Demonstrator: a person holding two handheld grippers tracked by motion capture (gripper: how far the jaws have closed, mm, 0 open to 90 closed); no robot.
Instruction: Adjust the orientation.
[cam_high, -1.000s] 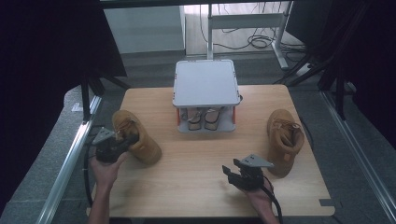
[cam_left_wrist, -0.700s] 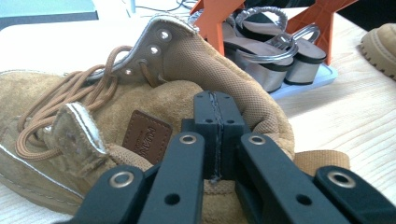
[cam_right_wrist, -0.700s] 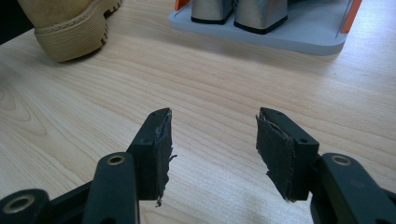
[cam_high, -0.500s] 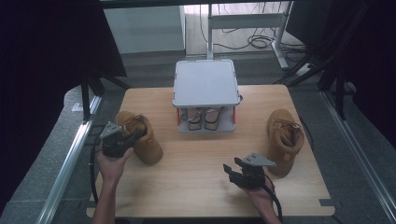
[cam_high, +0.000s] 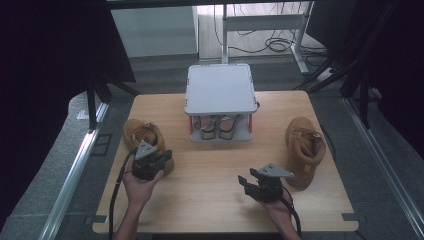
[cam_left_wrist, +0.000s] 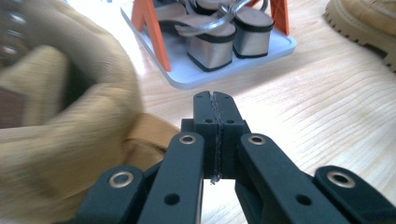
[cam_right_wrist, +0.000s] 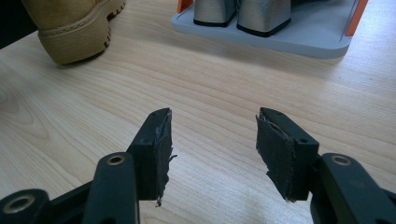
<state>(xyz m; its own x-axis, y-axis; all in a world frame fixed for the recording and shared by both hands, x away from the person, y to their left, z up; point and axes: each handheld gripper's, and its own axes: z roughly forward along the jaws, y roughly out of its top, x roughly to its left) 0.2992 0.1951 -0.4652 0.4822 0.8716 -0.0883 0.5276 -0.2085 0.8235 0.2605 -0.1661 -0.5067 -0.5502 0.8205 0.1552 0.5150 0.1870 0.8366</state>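
A tan boot (cam_high: 141, 134) lies at the table's left, large and blurred at the left of the left gripper view (cam_left_wrist: 60, 116). My left gripper (cam_high: 168, 157) rests against its near end, jaws pressed together (cam_left_wrist: 215, 100) with nothing visible between them. A second tan boot (cam_high: 305, 147) lies at the right, its sole visible (cam_left_wrist: 364, 21). My right gripper (cam_high: 245, 183) hovers low over bare wood left of that boot, open and empty (cam_right_wrist: 212, 128). It points toward the left boot (cam_right_wrist: 74, 28).
A grey two-level rack (cam_high: 218, 89) with orange posts stands at the back centre. A pair of silver block-heeled sandals (cam_high: 220, 125) sits on its lower shelf (cam_left_wrist: 187, 79). The wooden table (cam_high: 210, 200) ends close behind both hands.
My left gripper has swung right and nearer, from the boot's left side to its near end. The right gripper has barely moved. Both boots stay where they were.
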